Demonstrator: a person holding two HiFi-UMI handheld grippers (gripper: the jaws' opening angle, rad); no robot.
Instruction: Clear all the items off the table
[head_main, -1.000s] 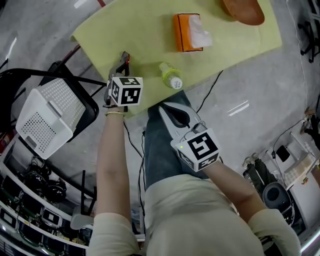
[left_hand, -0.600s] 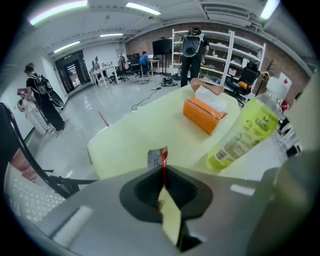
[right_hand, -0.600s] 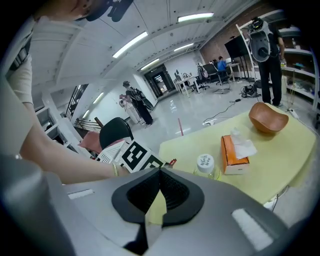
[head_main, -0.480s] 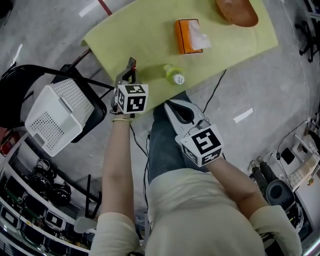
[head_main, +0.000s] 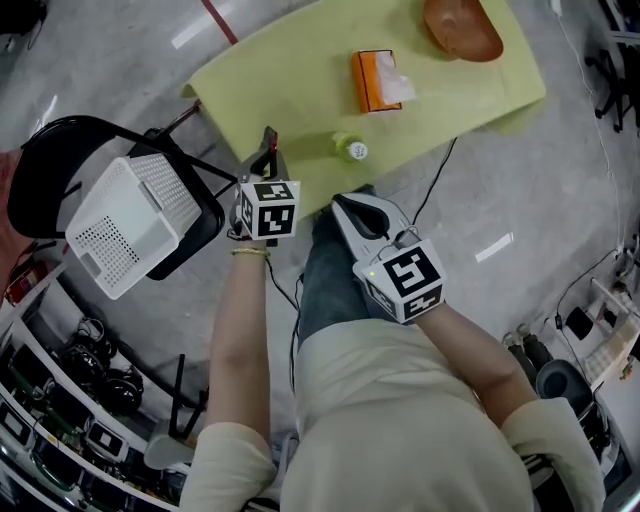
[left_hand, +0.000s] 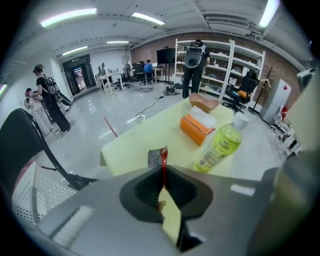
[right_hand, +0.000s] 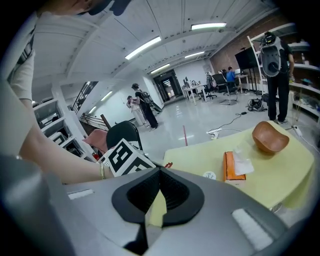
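Three things stand on the bench (head_main: 285, 70), a flat top under a smooth yellow-green cover.
- Tissue box (head_main: 372, 80): orange card, oblong, with white tissue puffing from the slot.
- Bottle (head_main: 350, 148): clear yellow-green plastic with a white cap. It stands upright, long axis vertical, just near-left of the tissue box.
- Bowl (head_main: 460, 28): brown wood, rounded, far-right of the tissue box.

Left claw (left_hand: 162, 167) is pinched on a small flat sachet (left_hand: 156, 158) with a silver-grey face and a red edge. The sachet sticks out past the tips. Its long axis runs in line with the jaws and its free end points toward the bench. It sits near-left of the tissue box, farther out than the bottle, by the bench's near edge.

Right claw (right_hand: 160, 175) has its ribbed black pads pressed together with nothing between them. It hangs well on the near side of the tissue box, over the person's lap.

Basket (head_main: 130, 225): white perforated plastic, set on a black chair (head_main: 50, 160) well left of the tissue box.
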